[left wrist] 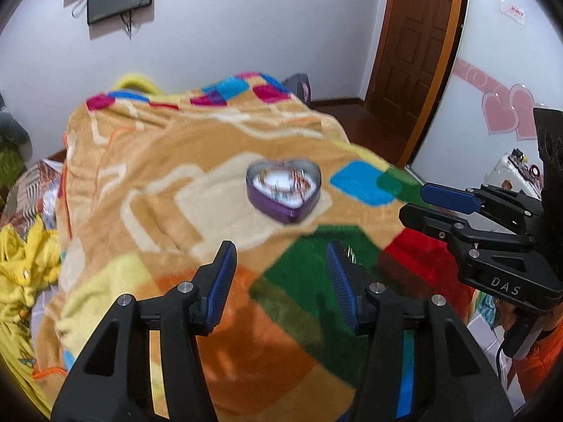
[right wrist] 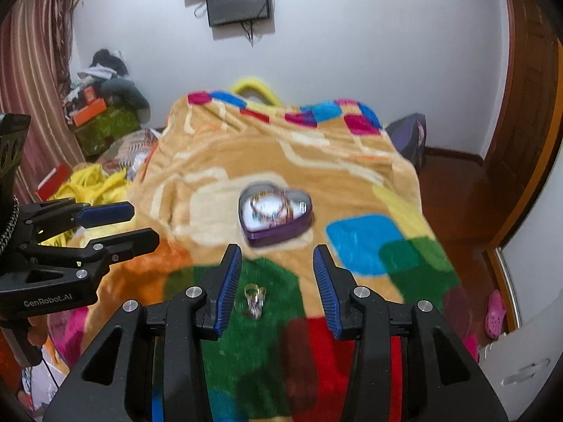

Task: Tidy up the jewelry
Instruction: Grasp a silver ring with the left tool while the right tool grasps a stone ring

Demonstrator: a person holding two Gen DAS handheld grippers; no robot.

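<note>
A purple heart-shaped tin (left wrist: 284,190) sits open on a colourful blanket (left wrist: 169,161), with bracelets lying inside it. It also shows in the right wrist view (right wrist: 275,213). Some rings (right wrist: 255,300) lie on a green patch of the blanket, between my right gripper's fingers and nearer than the tin. My left gripper (left wrist: 279,256) is open and empty, short of the tin. My right gripper (right wrist: 278,260) is open and empty above the rings. Each gripper shows from the side in the other's view, the right gripper (left wrist: 417,198) and the left gripper (right wrist: 140,223), both open.
The blanket covers a bed (right wrist: 404,190) that drops off to a wooden floor (right wrist: 454,190) on the right. Yellow cloth (left wrist: 24,263) and boxes (right wrist: 102,119) lie left of the bed. A wooden door (left wrist: 415,35) and wall-mounted screens (right wrist: 239,0) are behind.
</note>
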